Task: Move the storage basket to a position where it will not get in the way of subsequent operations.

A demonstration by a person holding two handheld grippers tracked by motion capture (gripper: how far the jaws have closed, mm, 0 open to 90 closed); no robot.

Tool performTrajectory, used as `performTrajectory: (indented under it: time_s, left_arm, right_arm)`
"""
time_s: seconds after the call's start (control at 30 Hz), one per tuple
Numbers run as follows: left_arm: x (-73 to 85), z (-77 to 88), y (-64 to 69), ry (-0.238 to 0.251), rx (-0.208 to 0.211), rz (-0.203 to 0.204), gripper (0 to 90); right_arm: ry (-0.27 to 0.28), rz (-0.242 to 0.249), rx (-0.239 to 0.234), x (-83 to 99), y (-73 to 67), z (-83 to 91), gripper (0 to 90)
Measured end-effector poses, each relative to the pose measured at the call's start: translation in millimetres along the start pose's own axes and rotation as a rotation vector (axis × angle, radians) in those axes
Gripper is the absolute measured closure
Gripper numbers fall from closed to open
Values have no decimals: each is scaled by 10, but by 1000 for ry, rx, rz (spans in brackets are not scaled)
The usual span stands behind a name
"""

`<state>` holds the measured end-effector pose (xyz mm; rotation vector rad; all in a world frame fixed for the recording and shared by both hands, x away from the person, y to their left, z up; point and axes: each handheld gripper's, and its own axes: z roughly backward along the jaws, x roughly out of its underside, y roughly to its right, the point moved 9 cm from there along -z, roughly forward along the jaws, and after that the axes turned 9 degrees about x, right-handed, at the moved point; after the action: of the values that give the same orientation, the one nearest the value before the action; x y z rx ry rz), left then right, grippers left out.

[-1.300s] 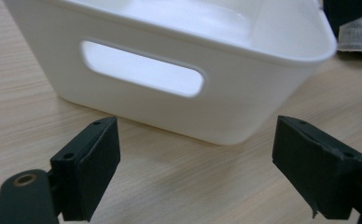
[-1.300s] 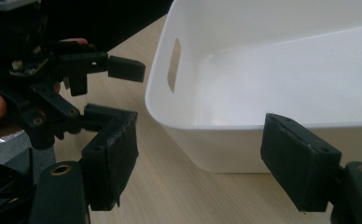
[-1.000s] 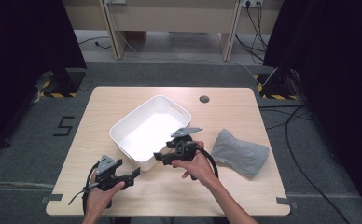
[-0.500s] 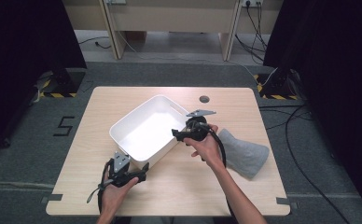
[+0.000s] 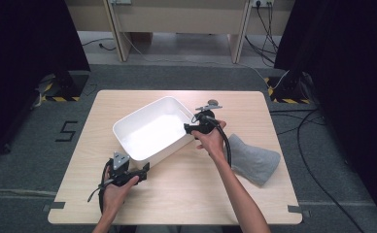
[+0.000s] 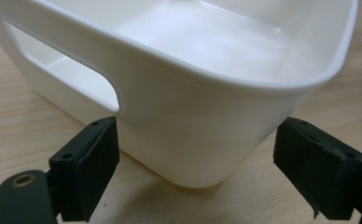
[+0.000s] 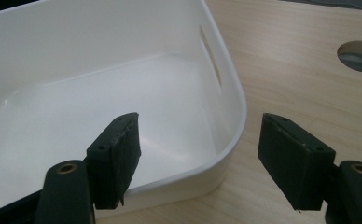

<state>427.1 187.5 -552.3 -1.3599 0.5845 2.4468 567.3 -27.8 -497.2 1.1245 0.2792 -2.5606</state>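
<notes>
change: right hand-held gripper has swung from the bin's near side to its right corner | left hand-held gripper open by near corner | both open, straddling white bin mid-desk | two-handed grasp looks next

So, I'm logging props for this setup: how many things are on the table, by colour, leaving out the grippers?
White: 1, the plastic bin
Grey: 1, the cloth
Total: 2 things on the wooden table
</notes>
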Motion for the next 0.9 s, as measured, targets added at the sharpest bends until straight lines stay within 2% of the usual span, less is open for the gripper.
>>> performTrajectory:
  time_s: [0.1, 0.13, 0.2, 0.27, 0.4, 0.47, 0.53, 0.57, 0.6, 0.77, 0.9]
  left_arm:
    - [-19, -17, -36, 0, -2, 5, 144]
    - [-31, -20, -48, 6, -3, 8, 144]
    - [-59, -20, -89, 9, -9, 10, 147]
    - [-88, -25, -128, 13, -14, 16, 147]
    - [-157, -45, -212, 23, -26, 28, 157]
    - [-193, -59, -255, 20, -40, 18, 174]
    - [-242, -79, -293, 11, -57, -3, 214]
    - [-261, -86, -304, 12, -59, -1, 214]
    - [-287, -96, -317, 13, -58, 3, 215]
    - [-372, -147, -349, 14, -51, 11, 244]
    - [-377, -168, -329, 5, -43, 1, 241]
  right_arm:
    - [-20, 14, 45, 17, 83, -94, 336]
    - [-20, 14, 45, 17, 83, -94, 336]
    - [-24, -11, 16, 30, 73, -108, 356]
    - [-19, -10, -2, 41, 48, -94, 387]
    - [-18, 47, -8, 94, -9, -18, 408]
    - [-46, 64, -13, 144, -26, 36, 408]
    - [-69, 89, 7, 188, -5, 86, 409]
    - [-75, 105, 13, 215, 7, 105, 404]
    - [-83, 98, 15, 236, 3, 121, 394]
    - [-68, 94, -11, 311, 3, 215, 369]
    - [-4, 76, -39, 297, 16, 369, 330]
